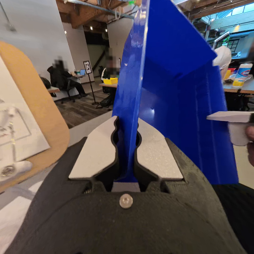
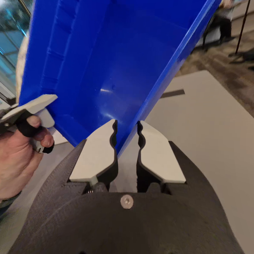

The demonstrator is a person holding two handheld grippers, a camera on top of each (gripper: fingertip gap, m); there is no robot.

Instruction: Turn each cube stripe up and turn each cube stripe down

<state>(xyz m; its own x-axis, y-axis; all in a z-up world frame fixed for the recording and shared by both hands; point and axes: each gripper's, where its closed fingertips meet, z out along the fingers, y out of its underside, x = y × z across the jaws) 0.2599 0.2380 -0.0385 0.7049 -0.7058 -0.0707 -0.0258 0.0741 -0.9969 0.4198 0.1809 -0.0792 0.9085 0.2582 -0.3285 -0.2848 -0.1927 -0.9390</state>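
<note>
A blue plastic bin (image 1: 178, 96) is held tilted above the grey counter (image 2: 199, 130), one wall pinched by the fingers of the left gripper (image 1: 127, 119) and the opposite rim pinched by the right gripper (image 2: 127, 121). Most of both views is blocked by the bin, and no striped cubes can be seen. A strip of dark tape (image 2: 173, 93) lies on the counter; a wipes canister (image 1: 240, 77) stands on a table behind.

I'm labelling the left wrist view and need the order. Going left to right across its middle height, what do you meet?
Tan rounded board → seated person in black → sign stand → yellow box → blue bin → wipes canister.
</note>
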